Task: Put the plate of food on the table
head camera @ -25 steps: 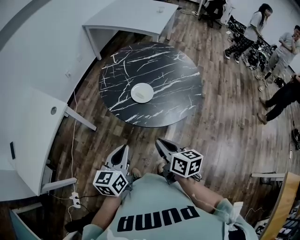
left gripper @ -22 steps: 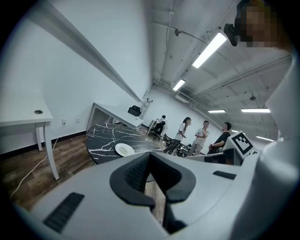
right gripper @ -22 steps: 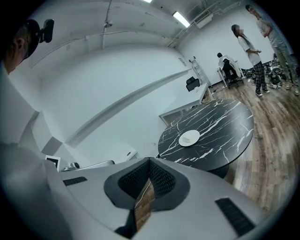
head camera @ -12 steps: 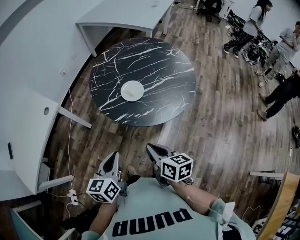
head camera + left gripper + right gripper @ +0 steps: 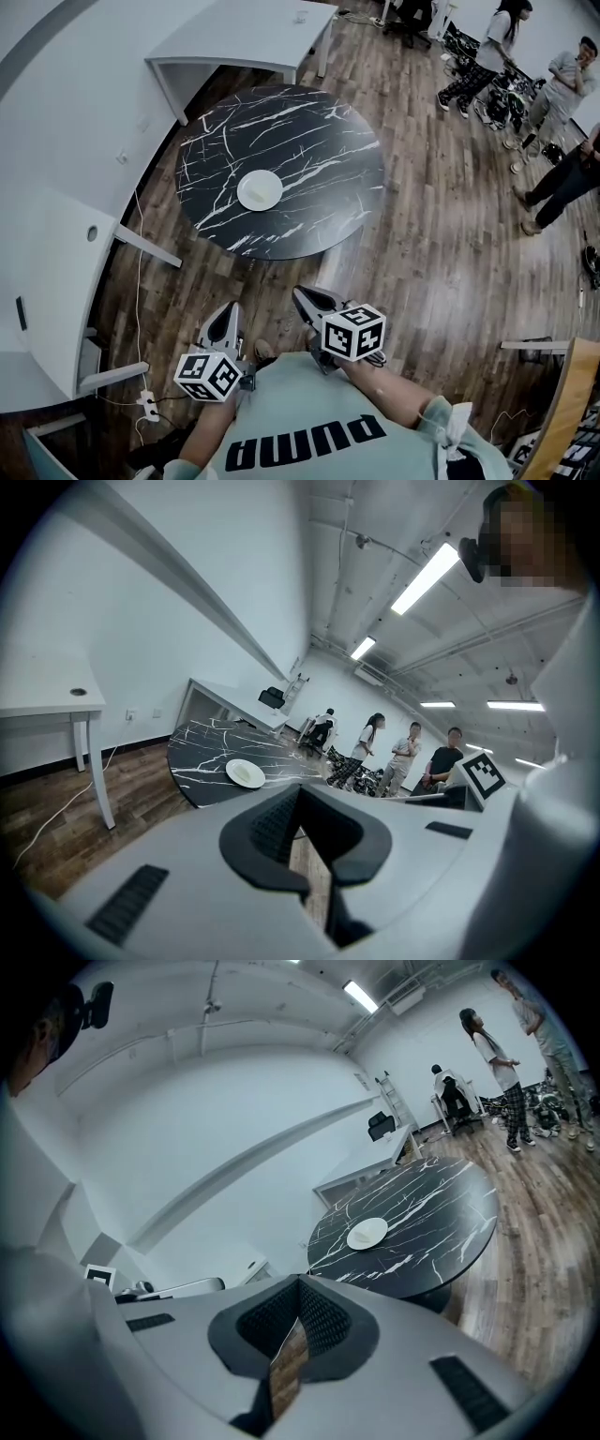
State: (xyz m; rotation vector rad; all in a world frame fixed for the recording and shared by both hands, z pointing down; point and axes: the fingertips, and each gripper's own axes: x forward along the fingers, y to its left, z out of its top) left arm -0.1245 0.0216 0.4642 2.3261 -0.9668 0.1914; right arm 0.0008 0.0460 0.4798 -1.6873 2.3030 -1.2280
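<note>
A round black surface [image 5: 309, 159], veined in white, is seen standing on a wood-plank floor [image 5: 450, 244]. A single white plate [image 5: 260, 190] is set flat on it, left of its centre in the head view and well in from the rim. Something pale is held in the plate, too small to be told. Two white surfaces are placed near the round one, one [image 5: 244, 37] beyond it and one [image 5: 47, 281] to its left. A white power strip [image 5: 148, 405] is laid on the floor beside the latter.
</note>
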